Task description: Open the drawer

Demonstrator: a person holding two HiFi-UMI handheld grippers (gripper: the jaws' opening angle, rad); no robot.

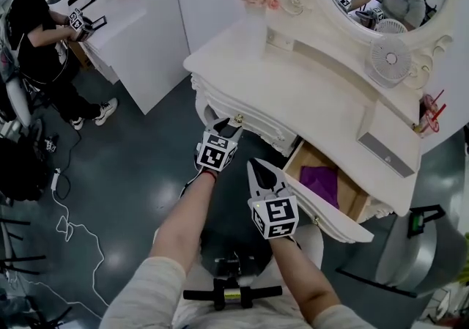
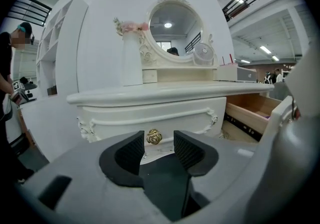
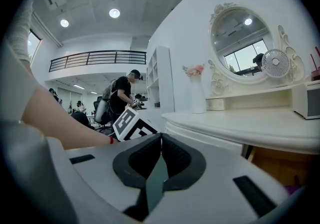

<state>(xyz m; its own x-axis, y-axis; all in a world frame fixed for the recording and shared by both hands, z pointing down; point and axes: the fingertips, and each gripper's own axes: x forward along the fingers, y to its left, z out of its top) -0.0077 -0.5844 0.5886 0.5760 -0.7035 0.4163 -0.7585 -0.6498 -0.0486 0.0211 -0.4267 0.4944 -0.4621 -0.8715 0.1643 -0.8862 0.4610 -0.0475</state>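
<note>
A white dressing table (image 1: 293, 93) has a closed left drawer (image 2: 150, 117) with a small gold knob (image 2: 154, 137). My left gripper (image 2: 159, 144) is open. The knob shows in the gap between its black pads, a little ahead of them and apart from both. In the head view the left gripper (image 1: 227, 129) sits just below the knob (image 1: 238, 119). The right drawer (image 1: 330, 192) is pulled out, with a purple thing (image 1: 320, 182) inside. My right gripper (image 1: 256, 167) is shut on nothing and hangs in front of that open drawer, with its pads (image 3: 169, 152) pressed together.
On the table top stand a white vase with pink flowers (image 1: 253, 5), a small fan (image 1: 390, 58) and a white box (image 1: 388, 146). A person (image 1: 40, 31) stands by shelves at far left. Cables (image 1: 69, 228) lie on the dark floor. A grey bin (image 1: 414, 250) stands right.
</note>
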